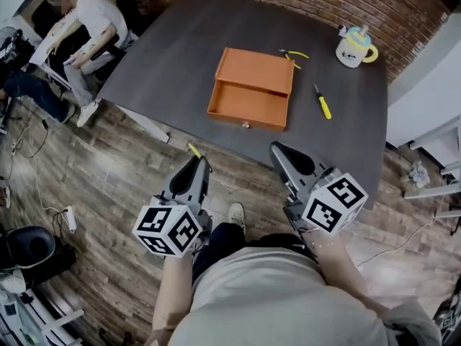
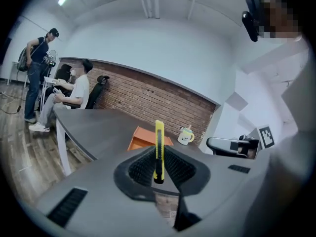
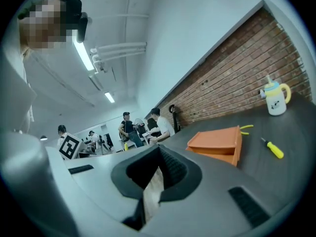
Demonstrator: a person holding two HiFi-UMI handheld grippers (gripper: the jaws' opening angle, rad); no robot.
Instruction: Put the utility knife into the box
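Observation:
A yellow utility knife (image 2: 159, 147) stands upright between the jaws of my left gripper (image 2: 158, 168), which is shut on it. In the head view only its tip (image 1: 194, 150) pokes out beyond the left gripper (image 1: 197, 164), which hangs over the floor just short of the table's near edge. The orange box (image 1: 252, 89) lies open on the dark grey table (image 1: 173, 56), ahead of both grippers, and also appears as the box (image 3: 217, 142) in the right gripper view. My right gripper (image 1: 287, 157) is shut with nothing in it, near the table's edge.
A yellow-handled screwdriver (image 1: 323, 104) lies right of the box. Yellow-handled pliers (image 1: 292, 55) lie behind it. A white mug (image 1: 354, 47) stands at the far right by the brick wall. A seated person (image 1: 86, 27) is off the table's left corner.

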